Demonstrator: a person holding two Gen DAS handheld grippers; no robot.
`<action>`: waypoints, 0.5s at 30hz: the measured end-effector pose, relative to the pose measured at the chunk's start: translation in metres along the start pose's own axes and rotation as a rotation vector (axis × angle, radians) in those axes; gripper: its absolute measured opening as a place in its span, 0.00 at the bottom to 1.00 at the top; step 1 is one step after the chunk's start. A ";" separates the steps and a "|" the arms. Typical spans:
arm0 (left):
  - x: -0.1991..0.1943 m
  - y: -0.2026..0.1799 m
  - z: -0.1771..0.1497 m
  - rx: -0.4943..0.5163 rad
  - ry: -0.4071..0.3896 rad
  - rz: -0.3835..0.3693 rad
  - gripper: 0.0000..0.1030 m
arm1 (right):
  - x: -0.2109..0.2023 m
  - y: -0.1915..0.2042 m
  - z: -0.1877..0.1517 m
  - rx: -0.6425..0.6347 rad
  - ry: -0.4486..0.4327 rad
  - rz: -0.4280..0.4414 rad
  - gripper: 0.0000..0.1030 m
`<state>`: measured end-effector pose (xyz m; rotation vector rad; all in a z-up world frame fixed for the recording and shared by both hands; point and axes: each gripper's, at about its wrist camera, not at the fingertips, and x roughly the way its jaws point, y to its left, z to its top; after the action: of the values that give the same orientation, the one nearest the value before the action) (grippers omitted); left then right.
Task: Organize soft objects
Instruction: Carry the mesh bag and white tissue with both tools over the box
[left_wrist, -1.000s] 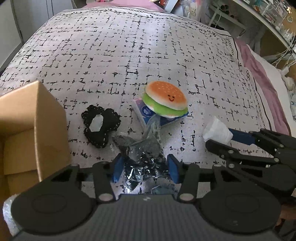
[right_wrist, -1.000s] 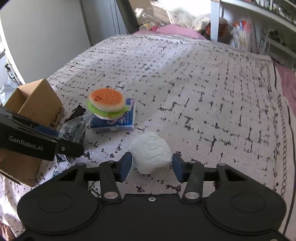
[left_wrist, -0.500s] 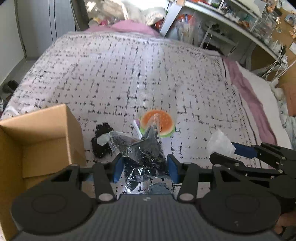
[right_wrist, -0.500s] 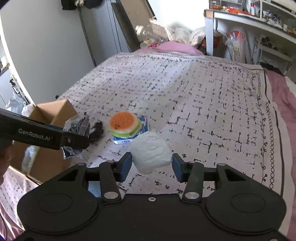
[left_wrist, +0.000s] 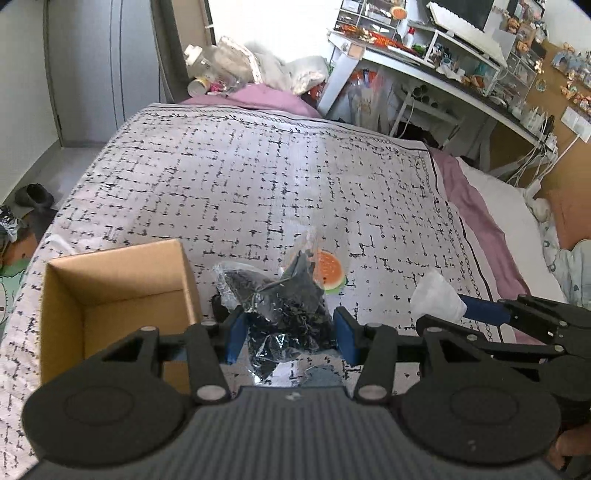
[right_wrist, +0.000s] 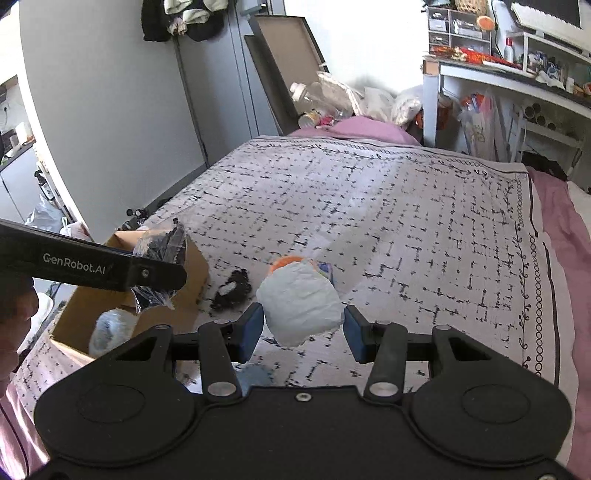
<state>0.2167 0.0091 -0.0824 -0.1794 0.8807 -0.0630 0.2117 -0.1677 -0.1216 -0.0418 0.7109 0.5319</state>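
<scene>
Two grippers above a patterned bedspread (left_wrist: 258, 177): the left gripper (left_wrist: 288, 334) clamps one crinkly black plastic-wrapped bundle (left_wrist: 284, 310), the right gripper (right_wrist: 303, 328) grips one white crumpled wad (right_wrist: 301, 304), beside one open cardboard box (left_wrist: 110, 291).

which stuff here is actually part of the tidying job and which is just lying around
Part of the job:
- black item in clear wrap, in left gripper
- white bundle, in right gripper
- cardboard box
- burger plush
- small black plush

Lying about:
- desk clutter
- shoes on the floor
</scene>
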 end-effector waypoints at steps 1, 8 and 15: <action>-0.003 0.001 -0.002 0.000 -0.004 0.002 0.48 | -0.002 0.004 0.000 0.000 -0.004 0.004 0.45; -0.028 0.020 -0.008 -0.002 -0.029 0.026 0.48 | -0.007 0.028 0.002 -0.012 -0.021 0.022 0.46; -0.046 0.037 -0.016 -0.017 -0.050 0.040 0.48 | -0.012 0.052 0.004 -0.034 -0.037 0.024 0.46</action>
<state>0.1740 0.0493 -0.0643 -0.1783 0.8346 -0.0138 0.1817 -0.1269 -0.1035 -0.0556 0.6668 0.5665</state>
